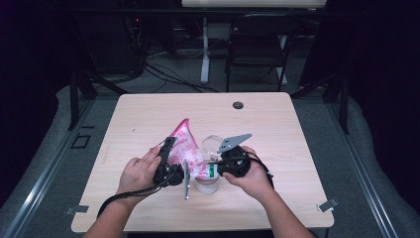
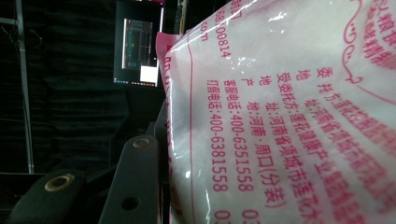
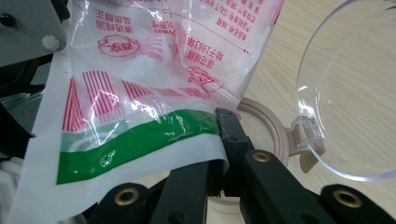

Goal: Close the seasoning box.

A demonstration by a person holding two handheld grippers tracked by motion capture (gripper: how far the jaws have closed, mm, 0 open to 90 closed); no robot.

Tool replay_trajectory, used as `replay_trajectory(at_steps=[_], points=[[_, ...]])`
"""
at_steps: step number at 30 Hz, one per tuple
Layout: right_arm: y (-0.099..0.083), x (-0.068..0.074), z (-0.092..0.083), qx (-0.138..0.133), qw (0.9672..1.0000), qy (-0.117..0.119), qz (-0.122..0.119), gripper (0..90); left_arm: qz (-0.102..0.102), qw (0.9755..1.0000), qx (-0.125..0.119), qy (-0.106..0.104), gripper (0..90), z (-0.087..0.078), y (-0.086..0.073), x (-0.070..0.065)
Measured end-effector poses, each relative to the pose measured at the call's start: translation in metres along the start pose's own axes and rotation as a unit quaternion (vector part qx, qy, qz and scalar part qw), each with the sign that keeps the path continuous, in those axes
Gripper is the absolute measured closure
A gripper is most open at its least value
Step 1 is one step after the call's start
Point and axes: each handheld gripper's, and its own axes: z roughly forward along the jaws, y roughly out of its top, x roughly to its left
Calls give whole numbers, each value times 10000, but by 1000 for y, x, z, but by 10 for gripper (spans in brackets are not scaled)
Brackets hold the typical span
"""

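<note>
A pink and white plastic bag [image 1: 185, 146] with red print and a green band is held tilted above an open jar [image 1: 207, 184]. My left gripper [image 1: 171, 148] is shut on the bag's body; in the left gripper view the bag [image 2: 280, 116] presses against one black jaw and hides the other. My right gripper [image 1: 212, 166] is shut on the lower corner of the bag [image 3: 140, 93] at the green band, jaws together at the gripper's tip [image 3: 223, 128]. Below lie the jar's beige rim [image 3: 275, 135] and its clear flipped-open lid [image 3: 355, 93].
The light wooden table [image 1: 272, 124] has a dark round grommet [image 1: 238, 105] near its far edge. Beyond the table stand a folding chair [image 1: 257, 44] and a desk leg [image 1: 204, 49], with cables on the floor. Both hands are near the table's front middle.
</note>
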Motion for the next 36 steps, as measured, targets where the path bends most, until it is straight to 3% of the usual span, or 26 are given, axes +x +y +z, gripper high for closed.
replay_trajectory(at_steps=[13,36], points=[[-1,-1,1,55,10000,8,-33,900,-31,10000,9,-48,630,0,1,1],[-2,-2,3,173,9995,255,-26,900,-27,10000,-5,-35,633,4,2,2]])
